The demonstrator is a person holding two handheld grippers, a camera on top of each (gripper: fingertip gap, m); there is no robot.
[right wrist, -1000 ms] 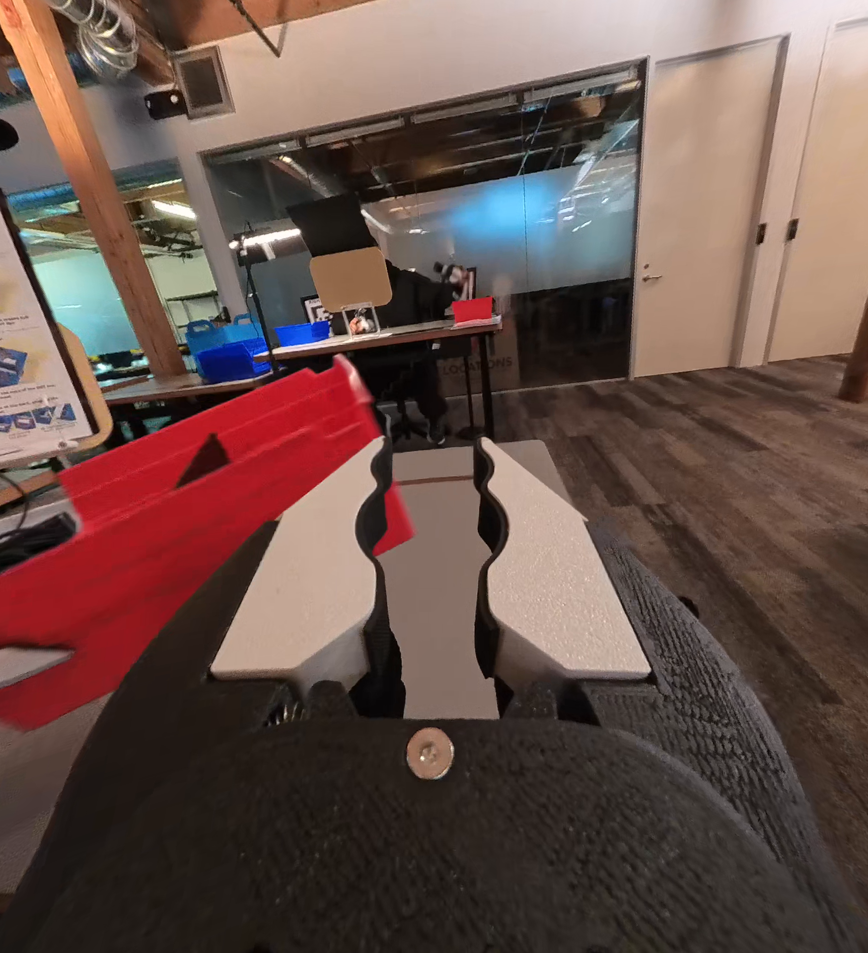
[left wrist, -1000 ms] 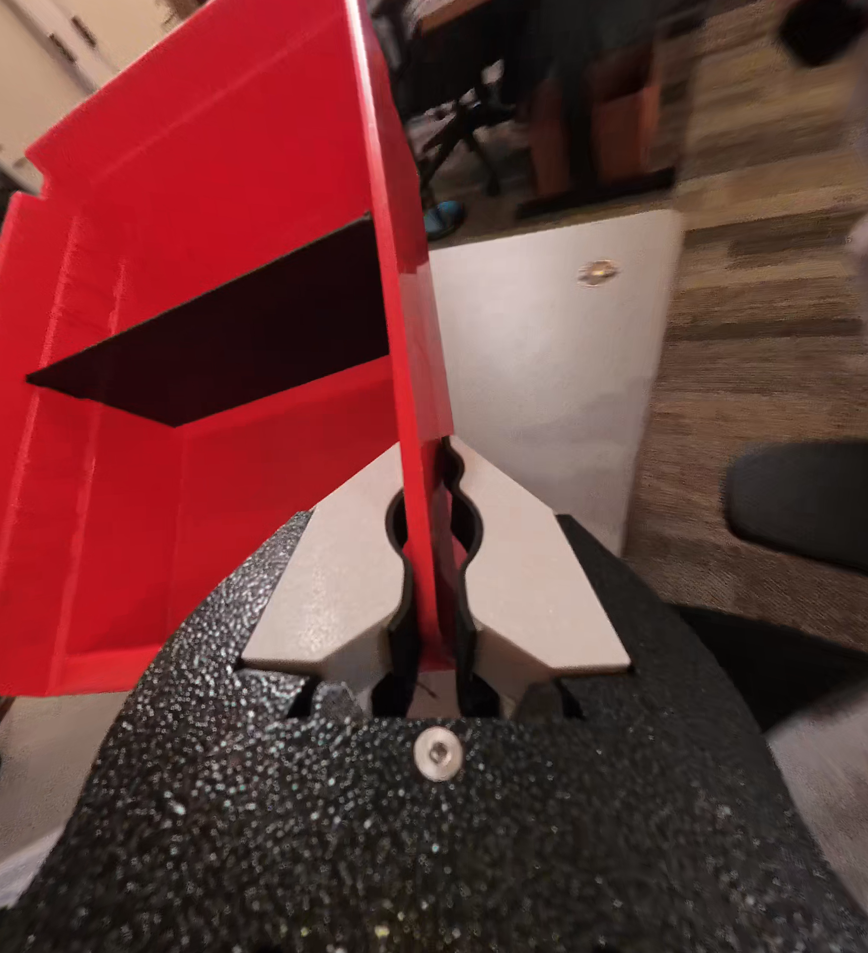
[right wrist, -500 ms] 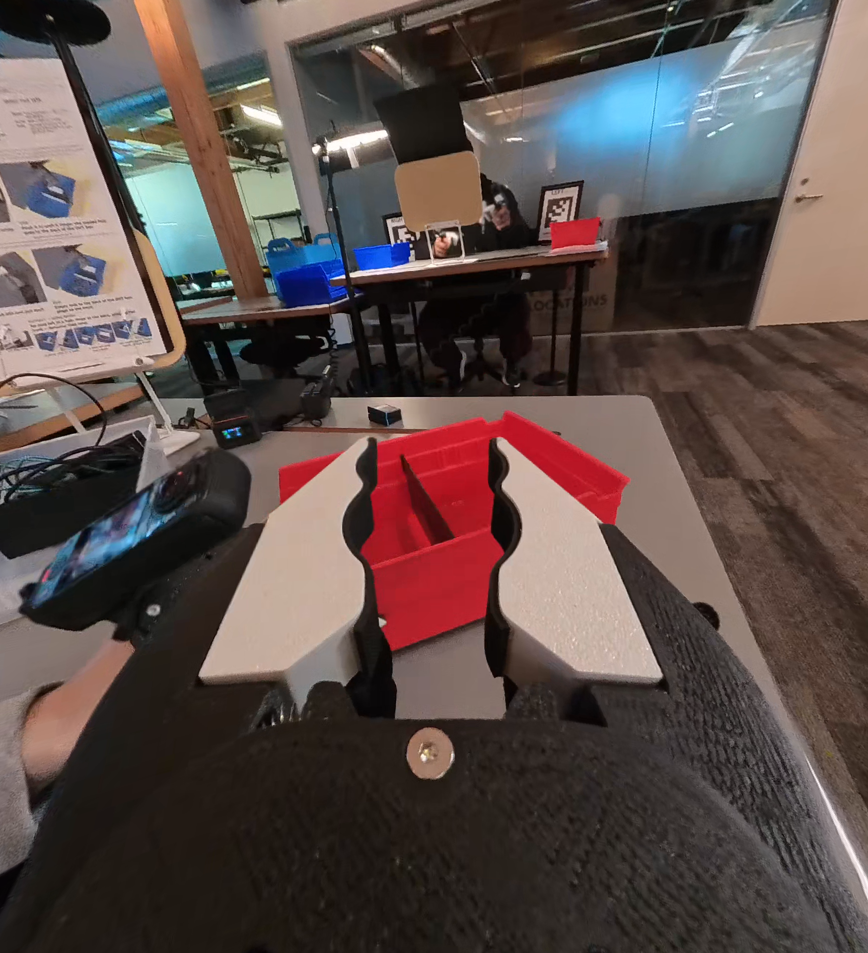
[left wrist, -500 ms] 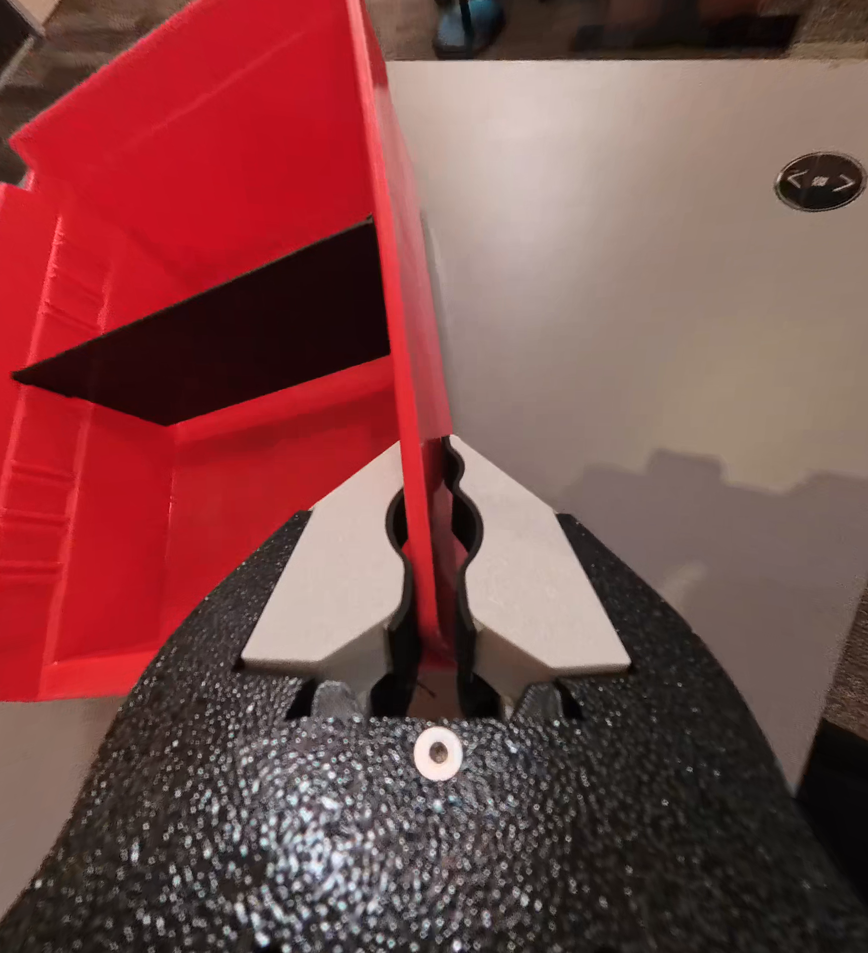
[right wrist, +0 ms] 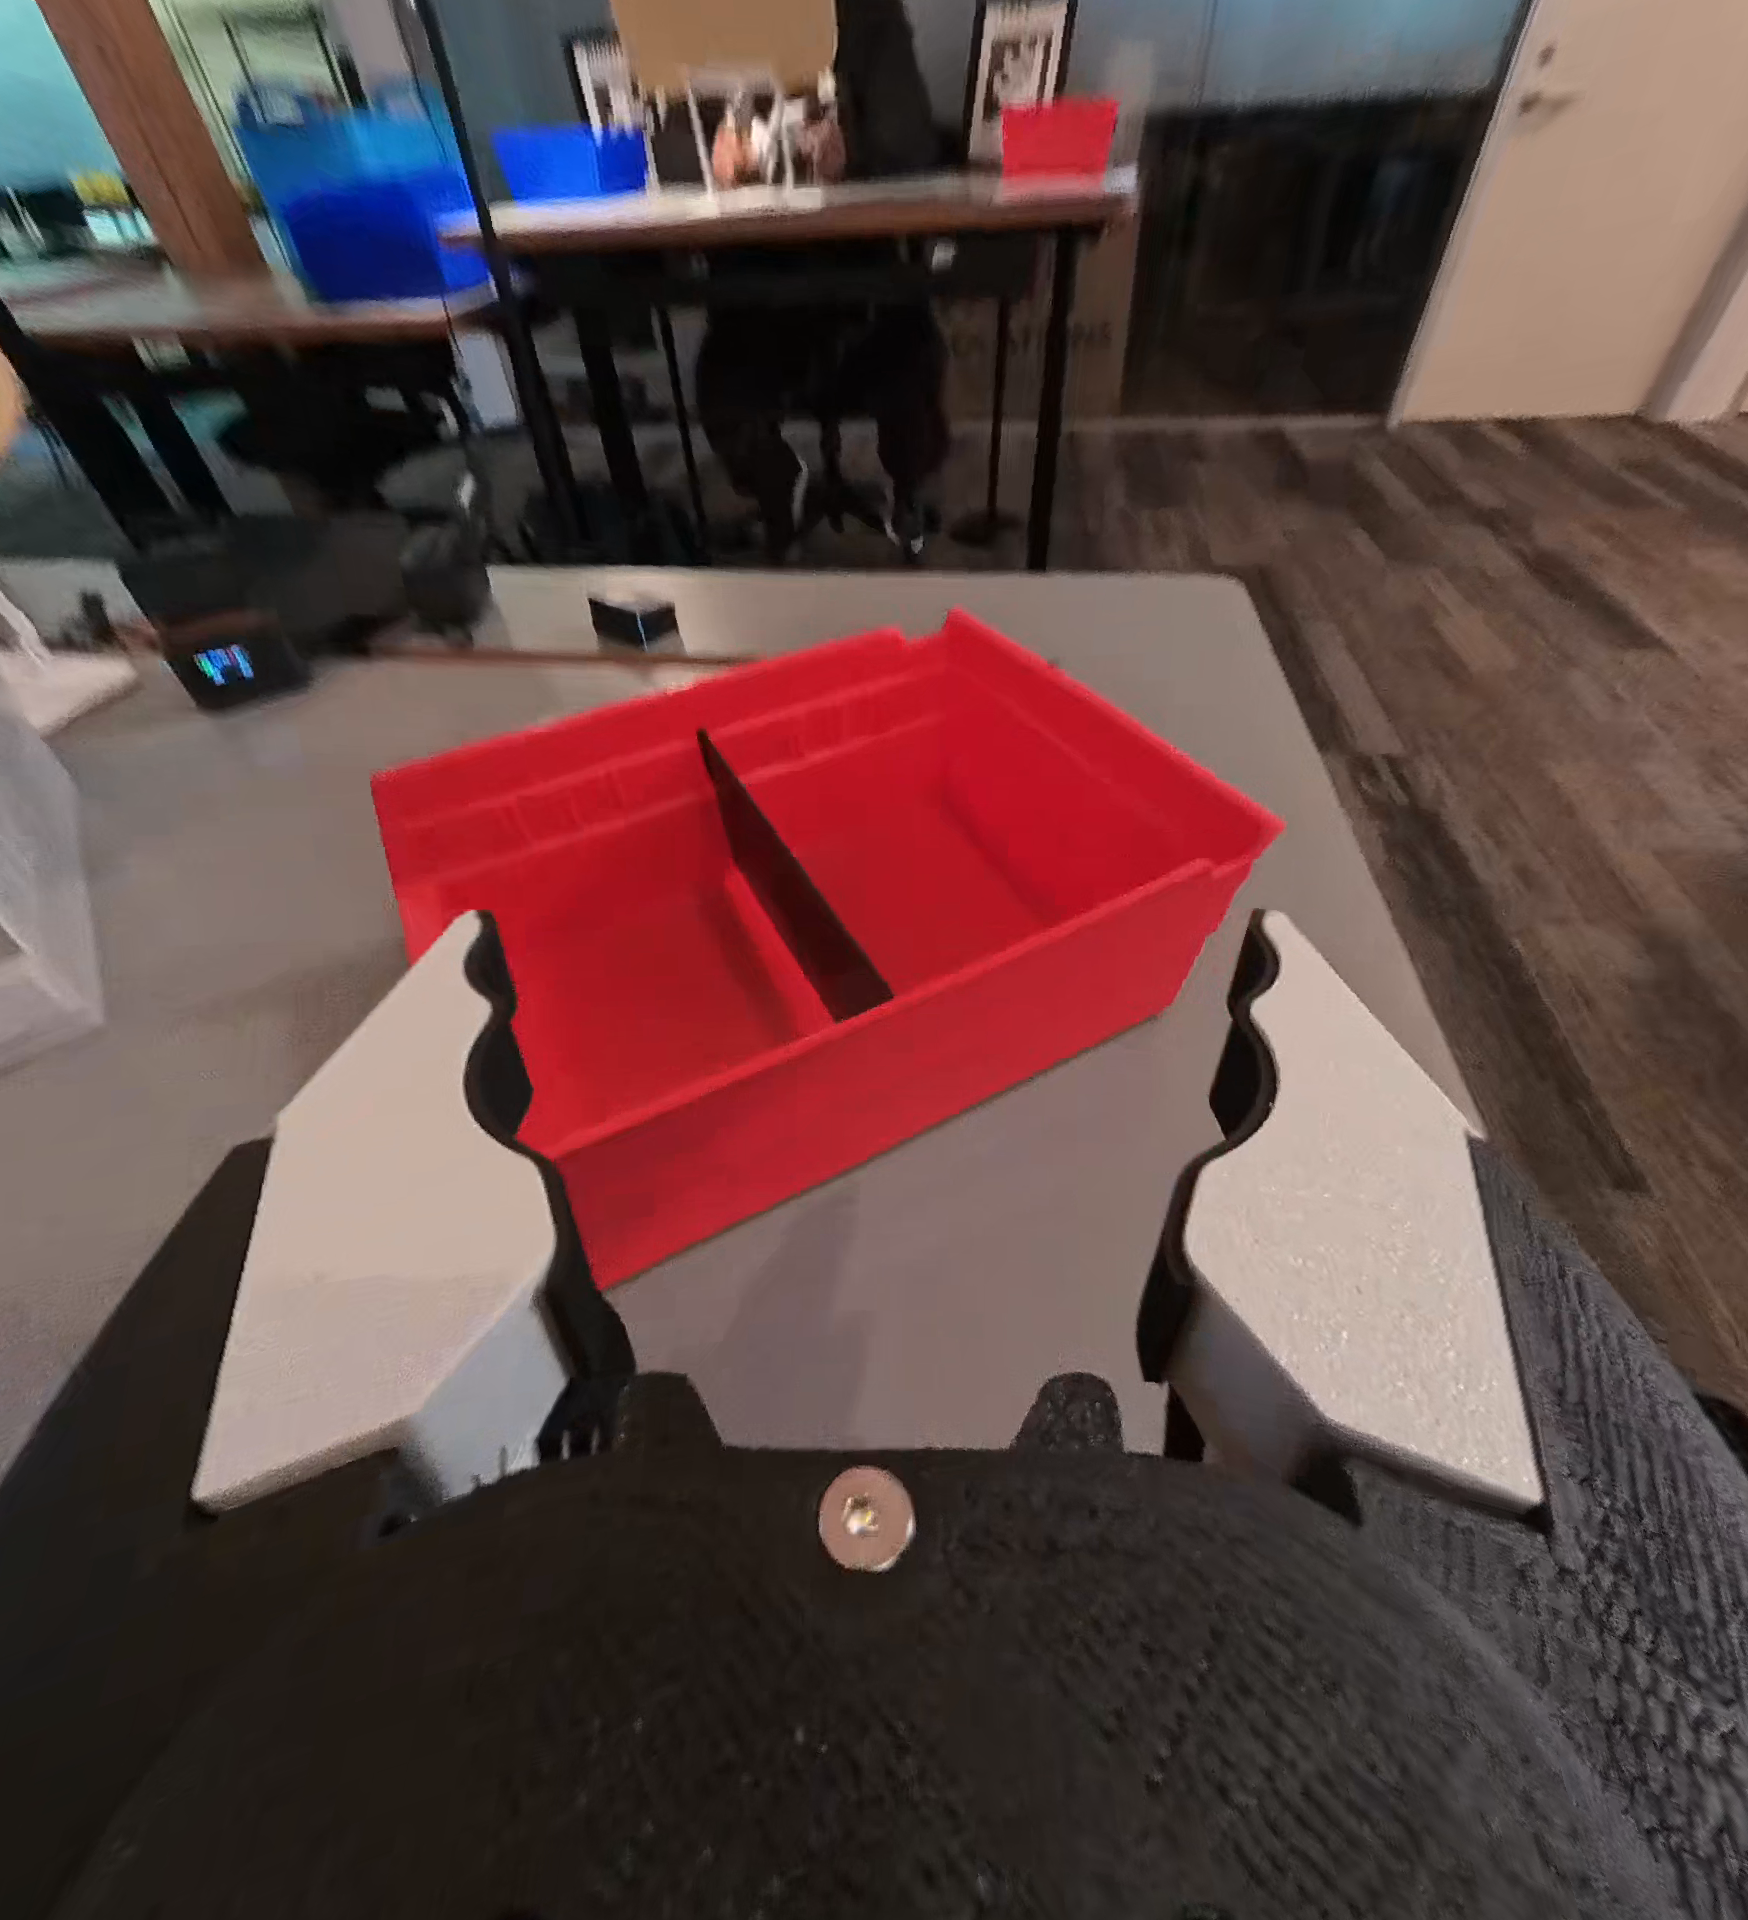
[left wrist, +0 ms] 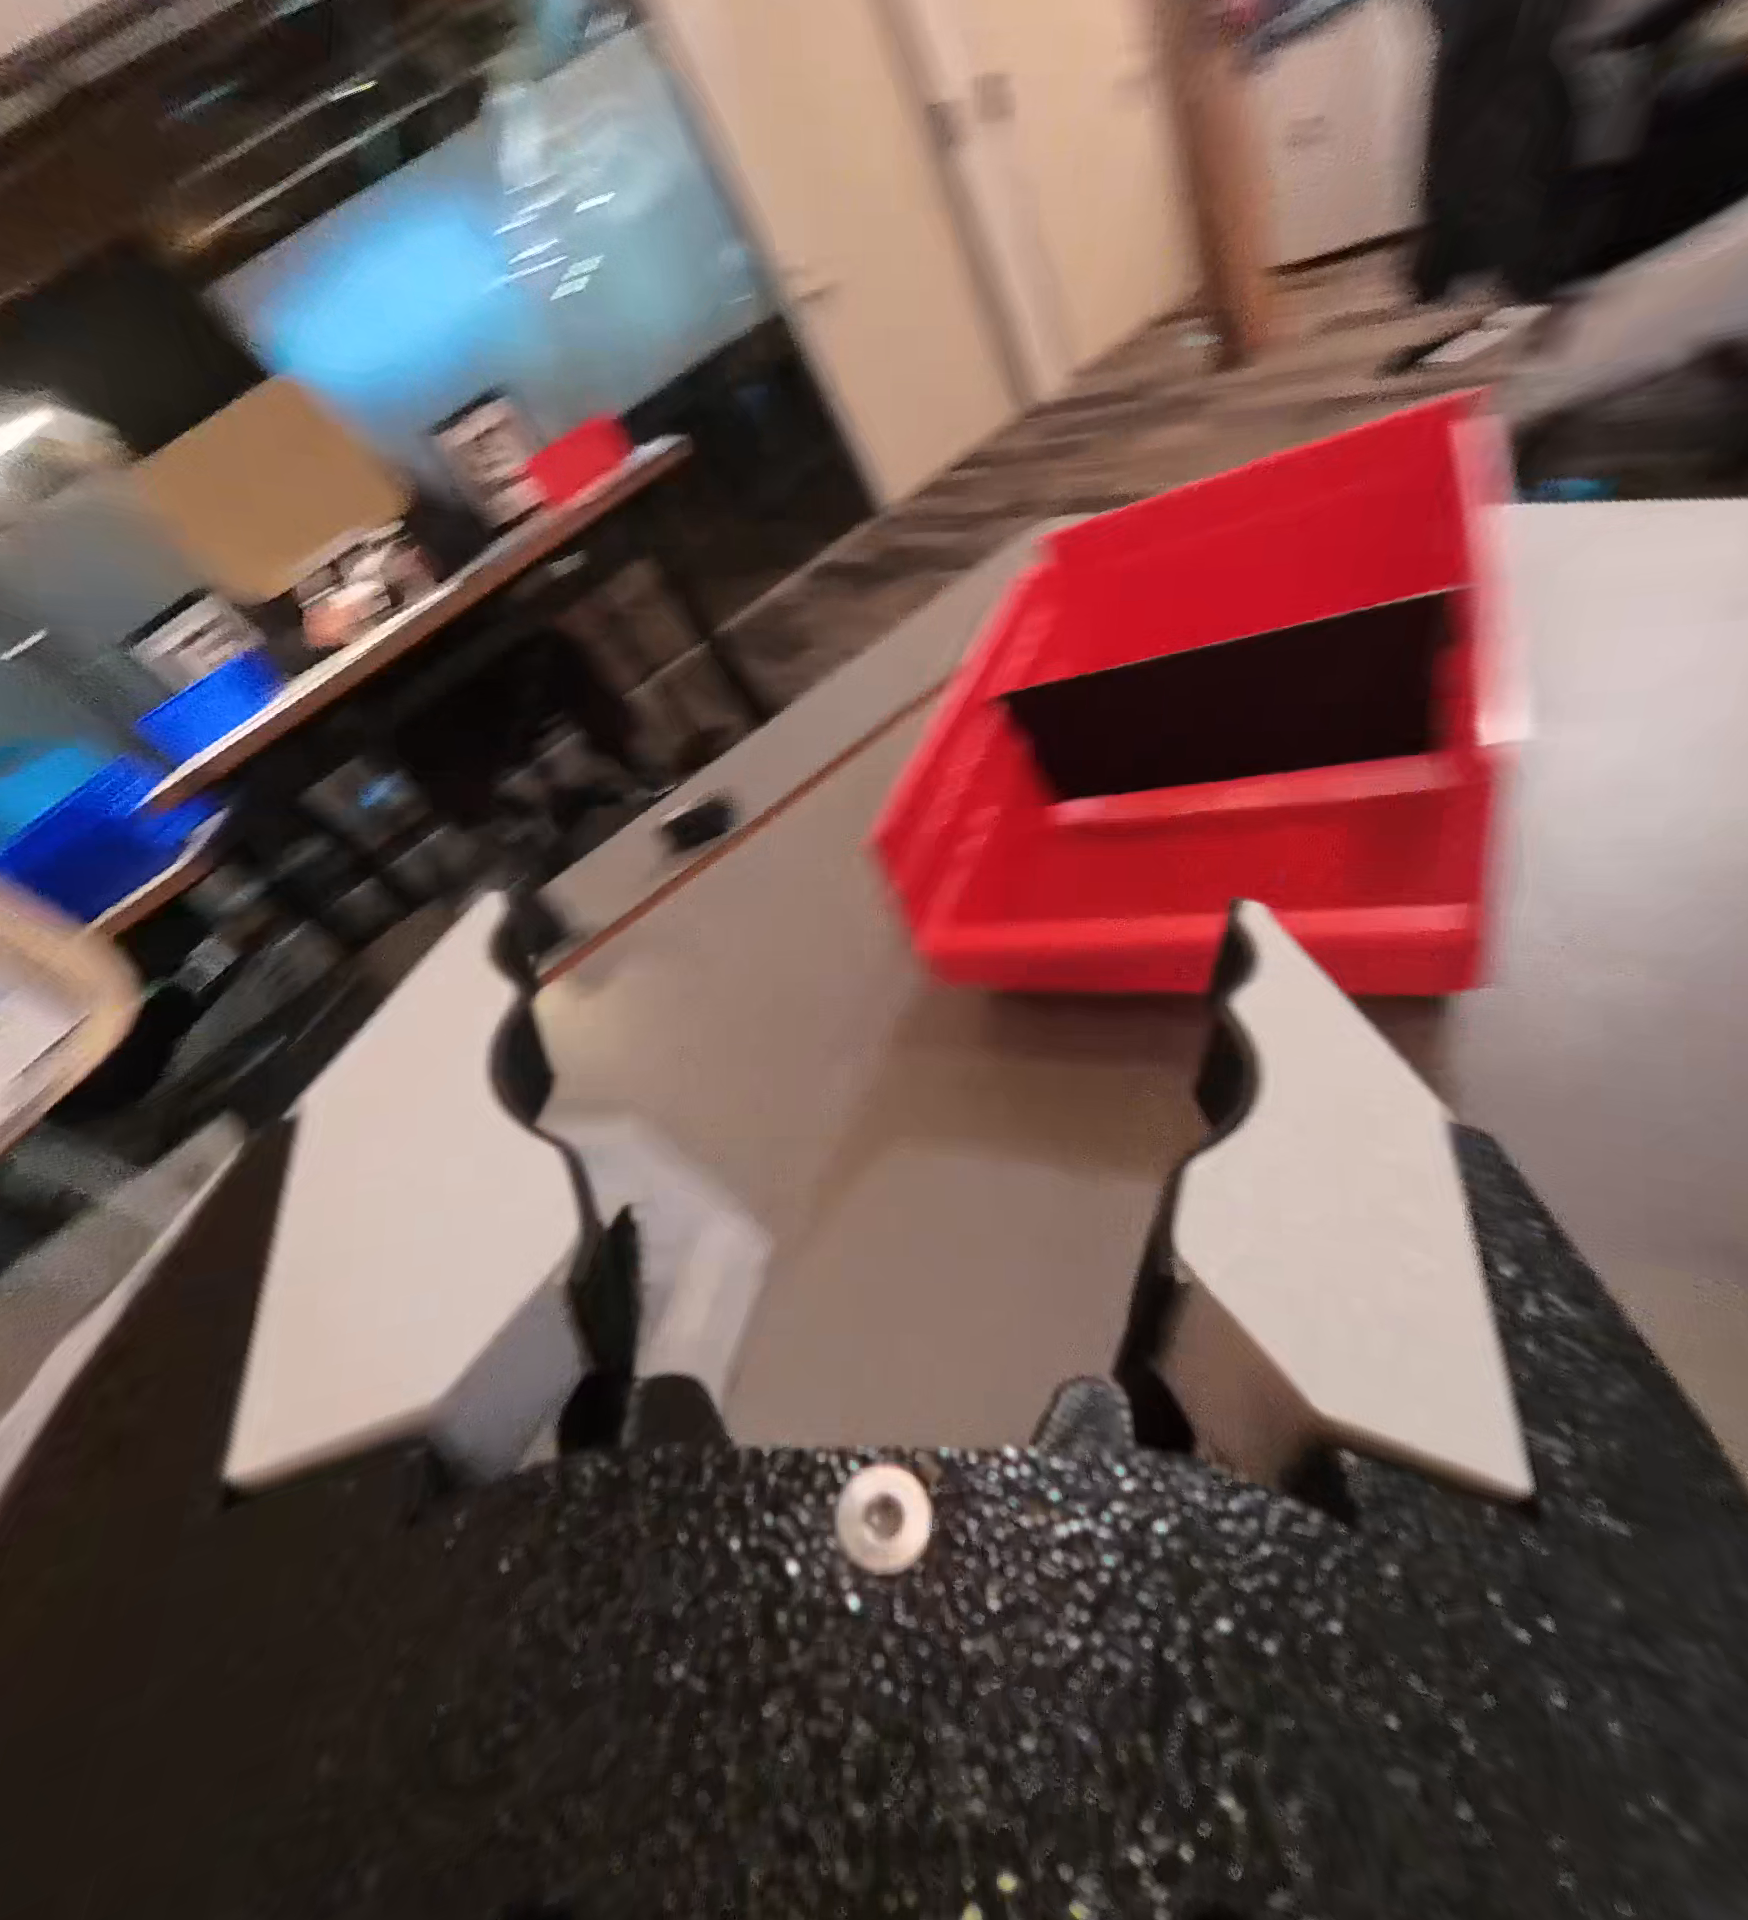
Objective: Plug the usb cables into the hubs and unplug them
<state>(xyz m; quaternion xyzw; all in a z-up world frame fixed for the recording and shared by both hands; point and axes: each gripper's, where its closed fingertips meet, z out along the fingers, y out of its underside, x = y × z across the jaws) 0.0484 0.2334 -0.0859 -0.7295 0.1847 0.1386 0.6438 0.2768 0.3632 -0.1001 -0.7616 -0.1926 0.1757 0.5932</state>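
So rn both grippers are empty; left gripper point(left wrist: 870, 935) has its jaws spread wide w/ nothing between them, right gripper point(right wrist: 870, 935) same deal, wide apart and hovering over the near edge of the red bin point(right wrist: 953, 1101).

Bin sits flat on the grey counter point(right wrist: 226, 935), toward the far right corner; it's got a black divider point(right wrist: 797, 914) splitting it into two compartments, and both look bare from the right wrist view. Left view is motion-blurred, so not much detail there, but the bin point(left wrist: 1213, 935) shows ahead and to the right of that gripper.

Thing is, no usb cables or hubs anywhere I can make out; there's a small black box point(right wrist: 631, 618) at the far edge of the counter and a little dark gadget w/ a lit display point(right wrist: 226, 665) off to the left, can't tell what either is; clear plastic bag point(right wrist: 8, 831) at the left too.

Handling guess, imo: cables will be light and floppy, so grab by the stiff plug housing, not the cord; pinch the flat sides so it doesn't twist. Hub prob light and slidey on that smooth counter, so one gripper needs to pin its body while the other pushes straight in; pulling at an angle could stress the connector.
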